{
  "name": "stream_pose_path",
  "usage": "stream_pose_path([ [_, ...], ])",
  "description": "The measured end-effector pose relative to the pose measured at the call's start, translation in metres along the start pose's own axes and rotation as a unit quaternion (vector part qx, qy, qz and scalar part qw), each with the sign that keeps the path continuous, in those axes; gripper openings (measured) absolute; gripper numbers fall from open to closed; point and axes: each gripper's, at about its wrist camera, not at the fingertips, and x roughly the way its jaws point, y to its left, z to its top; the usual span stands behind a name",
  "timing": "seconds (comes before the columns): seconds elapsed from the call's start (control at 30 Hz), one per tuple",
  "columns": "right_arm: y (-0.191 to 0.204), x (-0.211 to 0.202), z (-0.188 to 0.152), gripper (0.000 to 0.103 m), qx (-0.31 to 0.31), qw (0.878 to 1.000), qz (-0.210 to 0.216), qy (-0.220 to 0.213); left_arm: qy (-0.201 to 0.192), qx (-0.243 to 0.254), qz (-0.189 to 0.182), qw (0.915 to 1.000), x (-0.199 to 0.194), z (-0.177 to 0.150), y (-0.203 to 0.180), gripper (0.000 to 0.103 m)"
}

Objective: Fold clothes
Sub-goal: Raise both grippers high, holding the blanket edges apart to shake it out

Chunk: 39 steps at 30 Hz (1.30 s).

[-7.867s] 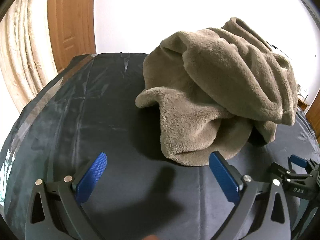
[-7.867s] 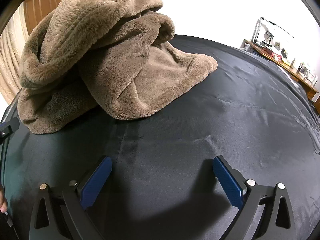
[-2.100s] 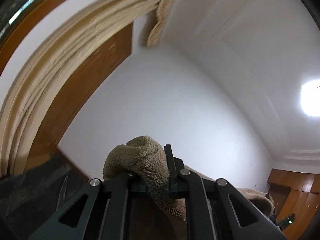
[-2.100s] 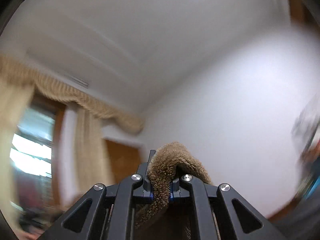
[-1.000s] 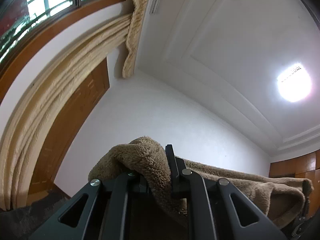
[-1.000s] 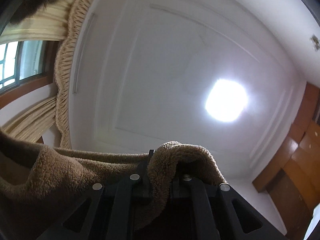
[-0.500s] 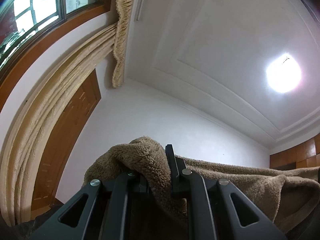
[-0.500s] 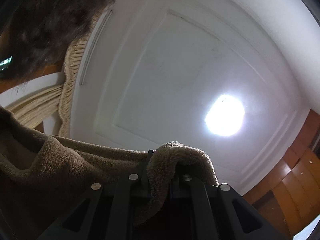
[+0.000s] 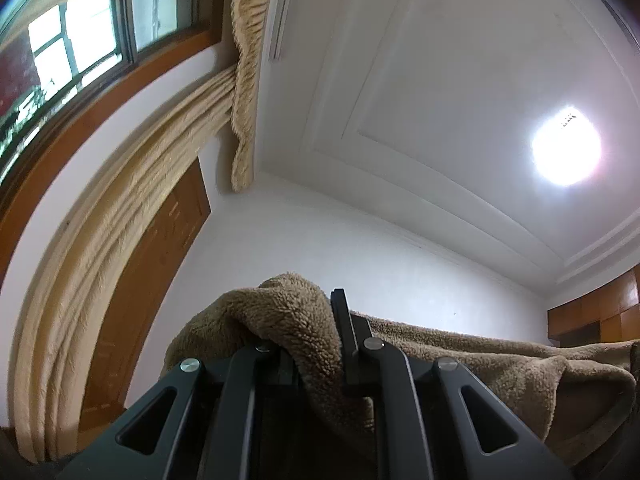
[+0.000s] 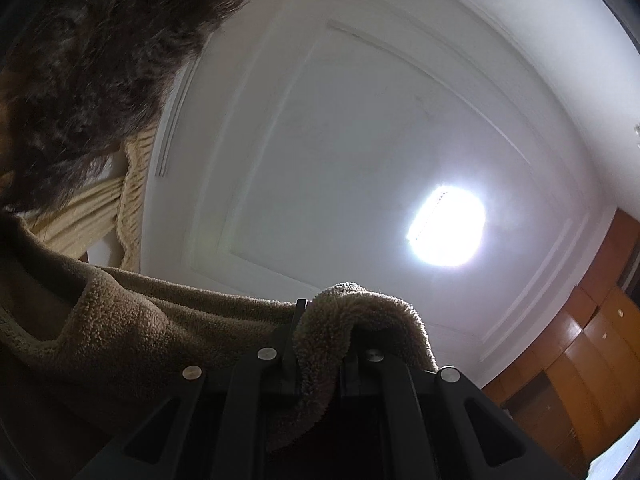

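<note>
Both grippers are pointing upward, each pinching a bunched edge of one brown fleece garment (image 9: 304, 332). In the left wrist view the left gripper (image 9: 316, 344) is pressing its jaws together on a thick fold that is humping up above the fingers and spilling down between the black linkages. From there the fleece is stretching away to the right of the gripper in a long band, and its far end is getting cut off at the frame edge. In the right wrist view the right gripper (image 10: 320, 344) is clamping a similar fold of the same fleece (image 10: 352, 312), which is curling over the right finger, while the rest is sagging away to the left. How much of the garment is hanging below either gripper is hidden behind the gripper bodies, and what lies under it is not showing.

Above the left gripper a white ceiling (image 9: 440, 80) is filling most of the view, with one glowing ceiling light (image 9: 566, 150) up to the right. One cream curtain (image 9: 120, 240) with a ruffled valance is arching to the upper left beside one window (image 9: 80, 48). Wooden cabinets (image 9: 600, 312) are peeking in at the far right, partly cut off. At the upper left of the right gripper a dark, blurred furry mass (image 10: 100, 60) is crowding the lens; what it is cannot be told.
</note>
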Motion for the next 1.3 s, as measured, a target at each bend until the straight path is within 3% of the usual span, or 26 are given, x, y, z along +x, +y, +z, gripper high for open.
stream_pose_path([
  [0.13,-0.011,-0.008,0.002,0.011,0.022,1.0,-0.001,-0.002,-0.013,0.001,0.0,0.9999,-0.019,0.006,-0.003,0.016],
  [0.27,-0.024,-0.014,0.004,0.011,0.027,1.0,0.004,0.002,-0.007,0.006,0.005,0.9999,-0.013,0.006,-0.004,0.016],
  [0.43,-0.029,-0.011,-0.009,0.011,0.021,0.999,0.009,0.034,0.042,0.018,0.014,0.9989,0.011,-0.016,-0.006,0.016],
  [0.57,-0.026,-0.004,-0.039,0.011,0.016,0.996,0.018,0.092,0.119,0.014,0.03,0.9923,0.046,-0.06,0.001,0.016],
  [0.87,0.019,0.017,-0.156,0.011,-0.007,0.964,0.055,0.259,0.27,0.005,0.087,0.959,0.143,-0.17,0.032,0.016],
  [1.17,0.076,0.055,-0.288,0.011,-0.044,0.929,0.068,0.362,0.341,0.029,0.124,0.9313,0.236,-0.253,0.043,0.016],
  [1.3,0.098,0.061,-0.366,0.011,-0.052,0.893,0.086,0.439,0.403,0.03,0.148,0.9028,0.281,-0.312,0.055,0.016],
])
